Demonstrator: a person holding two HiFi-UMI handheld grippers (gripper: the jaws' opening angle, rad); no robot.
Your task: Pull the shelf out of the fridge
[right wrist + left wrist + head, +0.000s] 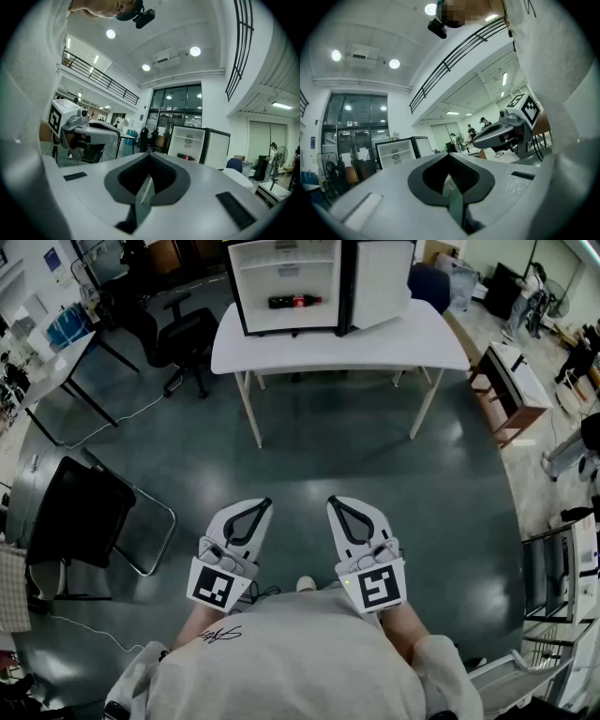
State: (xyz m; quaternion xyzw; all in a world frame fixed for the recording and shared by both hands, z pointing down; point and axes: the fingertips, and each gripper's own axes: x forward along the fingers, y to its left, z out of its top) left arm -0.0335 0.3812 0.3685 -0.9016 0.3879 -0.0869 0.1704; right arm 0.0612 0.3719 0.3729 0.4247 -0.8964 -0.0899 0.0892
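Left hand-held gripper and right hand-held gripper, clenched empty, well short of the fridge: step closer, open up, take the shelf edge, pull level.

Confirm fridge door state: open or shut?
Open. The fridge on the table has its door swung right, showing the white inside and a bottle lying in it.

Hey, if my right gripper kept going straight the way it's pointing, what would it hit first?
Nothing close: the right gripper faces open floor. Farther on, probably the front edge of the white table or the open fridge on it; height is hard to judge.
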